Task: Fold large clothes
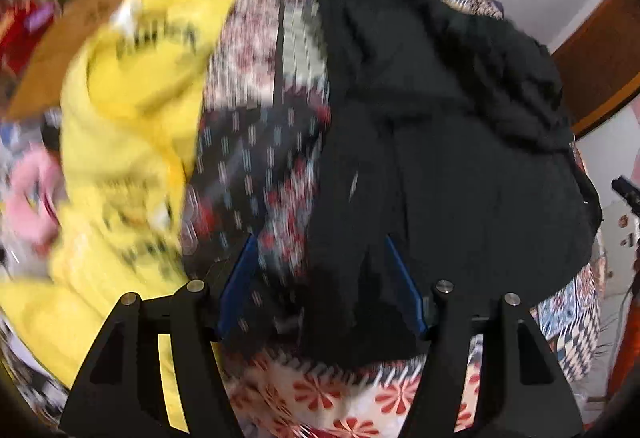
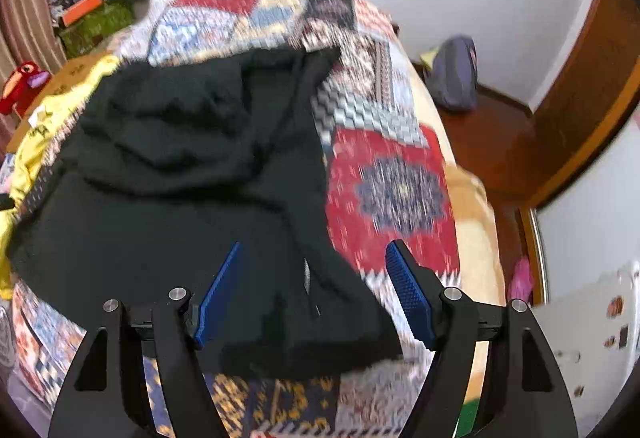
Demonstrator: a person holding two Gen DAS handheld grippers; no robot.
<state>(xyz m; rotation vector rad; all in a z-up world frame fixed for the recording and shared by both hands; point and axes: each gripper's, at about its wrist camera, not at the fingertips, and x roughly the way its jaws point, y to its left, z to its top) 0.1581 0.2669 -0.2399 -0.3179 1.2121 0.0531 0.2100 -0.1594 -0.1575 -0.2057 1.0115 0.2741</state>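
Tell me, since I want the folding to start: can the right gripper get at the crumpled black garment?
Probably yes: the right gripper has its jaws open over the crumpled black garment, nothing between.

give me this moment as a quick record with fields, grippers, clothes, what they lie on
surface: patchwork quilt covering a bed
main garment: black garment, rumpled, lying spread on the quilt
other garment: yellow garment with dark print, on the quilt at the black one's left
left gripper: open, nothing held, above the near left edge of the black garment
right gripper: open, nothing held, above the near right edge of the black garment
image quality: both views motion-blurred
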